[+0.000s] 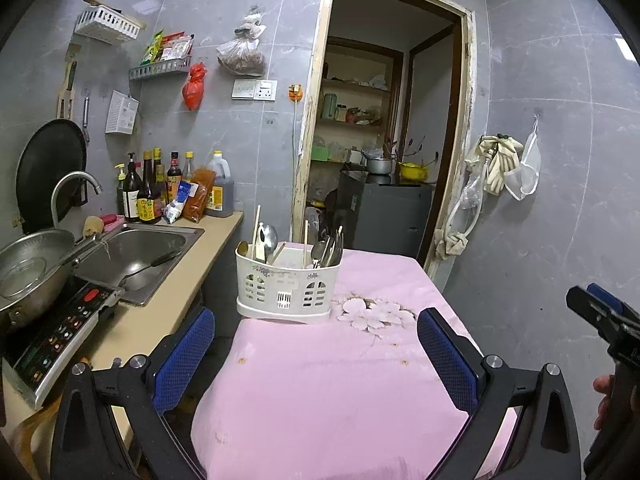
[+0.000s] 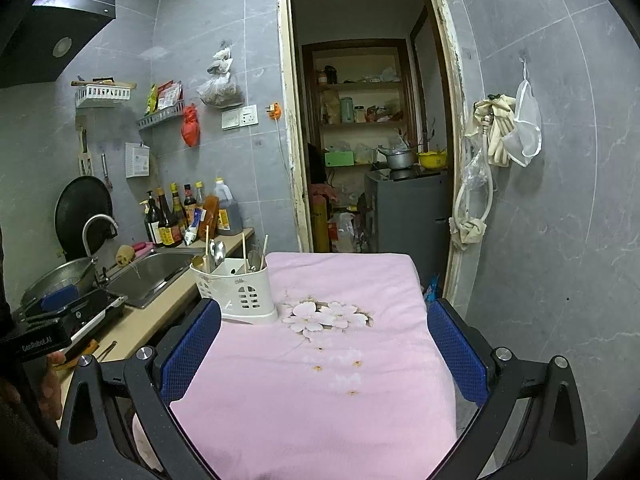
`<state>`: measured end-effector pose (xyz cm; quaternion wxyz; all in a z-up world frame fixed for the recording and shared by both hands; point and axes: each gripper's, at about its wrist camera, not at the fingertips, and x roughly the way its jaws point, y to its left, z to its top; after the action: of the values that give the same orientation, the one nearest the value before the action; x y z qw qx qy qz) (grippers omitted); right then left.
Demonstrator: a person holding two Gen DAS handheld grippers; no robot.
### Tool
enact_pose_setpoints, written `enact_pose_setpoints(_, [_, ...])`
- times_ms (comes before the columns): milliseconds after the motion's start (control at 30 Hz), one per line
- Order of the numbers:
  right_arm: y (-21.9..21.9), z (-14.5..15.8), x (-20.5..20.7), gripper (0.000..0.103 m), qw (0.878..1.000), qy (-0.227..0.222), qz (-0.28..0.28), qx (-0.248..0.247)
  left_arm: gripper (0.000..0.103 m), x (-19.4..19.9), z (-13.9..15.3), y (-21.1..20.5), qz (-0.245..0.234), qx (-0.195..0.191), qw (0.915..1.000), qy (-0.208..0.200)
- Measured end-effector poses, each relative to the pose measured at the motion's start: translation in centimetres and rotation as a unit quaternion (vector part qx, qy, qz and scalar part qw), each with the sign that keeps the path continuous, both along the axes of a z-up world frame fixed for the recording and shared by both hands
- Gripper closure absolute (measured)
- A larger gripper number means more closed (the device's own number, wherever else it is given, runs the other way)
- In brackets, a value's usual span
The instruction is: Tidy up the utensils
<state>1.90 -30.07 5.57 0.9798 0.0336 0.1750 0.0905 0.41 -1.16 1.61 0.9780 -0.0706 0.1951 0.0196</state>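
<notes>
A white slotted utensil caddy stands at the far left corner of the table's pink flowered cloth. Spoons, chopsticks and forks stick up out of its compartments. My left gripper hangs open over the cloth, short of the caddy, with nothing between its blue pads. My right gripper is also wide open and empty, with the caddy ahead to its left. Each gripper shows at the edge of the other's view: the right gripper, the left gripper.
Left of the table runs a counter with a steel sink, a wok on an induction cooker, and sauce bottles. An open doorway lies beyond the table. Gloves and a hose hang on the right wall.
</notes>
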Motion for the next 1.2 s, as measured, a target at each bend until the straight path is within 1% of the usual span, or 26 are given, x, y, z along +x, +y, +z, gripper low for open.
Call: enact_pose_setpoints(1200, [0.11,-0.05,0.36,0.002,1.000,0.006,0.005,-0.001,0.001,-0.08,0.18,-0.17,0.001,-0.001,1.0000,0.001])
